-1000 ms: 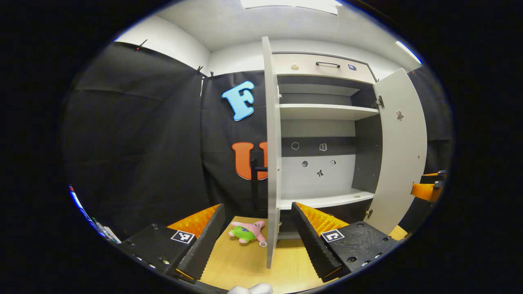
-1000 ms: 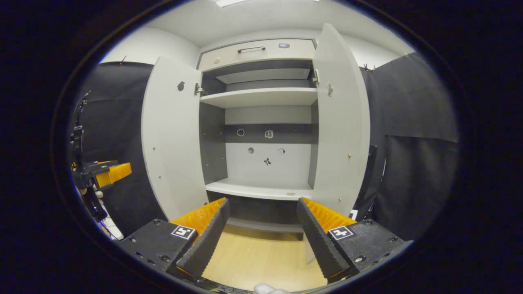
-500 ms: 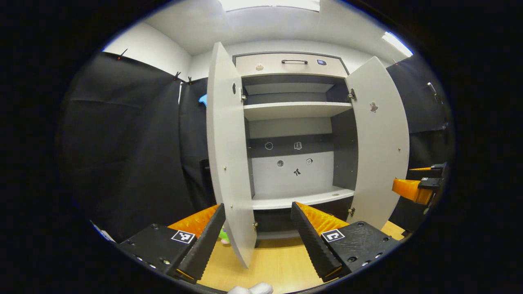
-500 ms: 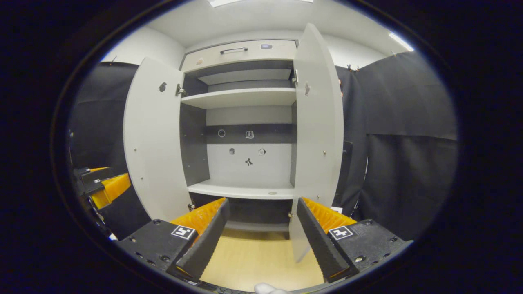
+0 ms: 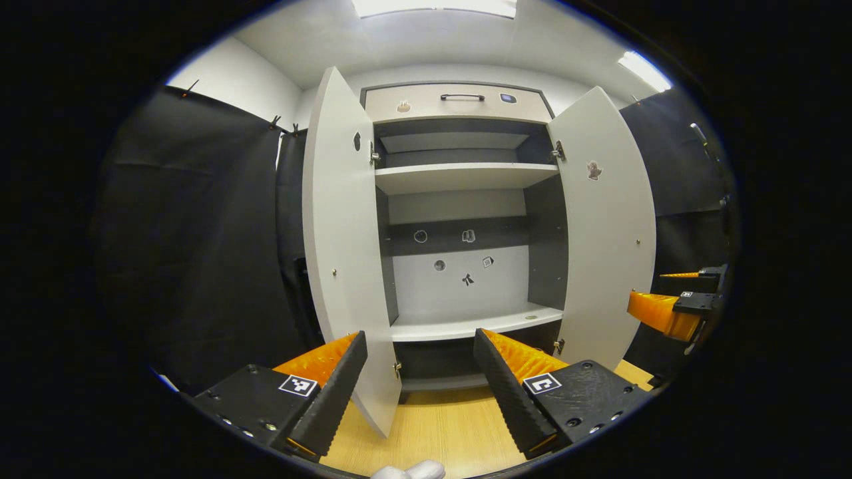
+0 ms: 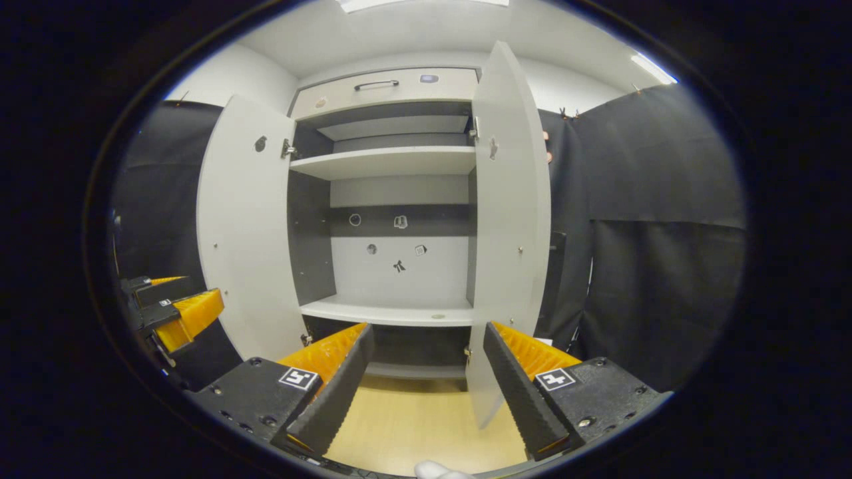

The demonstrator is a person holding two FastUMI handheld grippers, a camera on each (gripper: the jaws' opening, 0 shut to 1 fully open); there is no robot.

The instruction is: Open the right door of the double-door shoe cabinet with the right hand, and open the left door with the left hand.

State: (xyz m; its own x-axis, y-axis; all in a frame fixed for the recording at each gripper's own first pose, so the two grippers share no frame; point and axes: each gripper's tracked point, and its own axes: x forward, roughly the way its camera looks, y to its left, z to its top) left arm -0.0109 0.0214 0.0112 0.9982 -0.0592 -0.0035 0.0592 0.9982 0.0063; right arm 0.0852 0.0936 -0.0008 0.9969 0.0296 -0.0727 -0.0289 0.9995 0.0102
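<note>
Standing wide open on both sides, the shoe cabinet [image 5: 466, 199] is showing its bare shelves, with the left door [image 5: 343, 253] and the right door [image 5: 609, 233] swung out from its frame. The left gripper [image 5: 421, 379] is hovering before the left door's lower edge, fingers spread and gripping nothing; the right gripper [image 6: 429, 379] is hanging beside the right door's lower corner, fingers likewise spread and empty. Judging by this, the opening looks done; backing straight away from the cabinet should avoid nudging either door shut.
</note>
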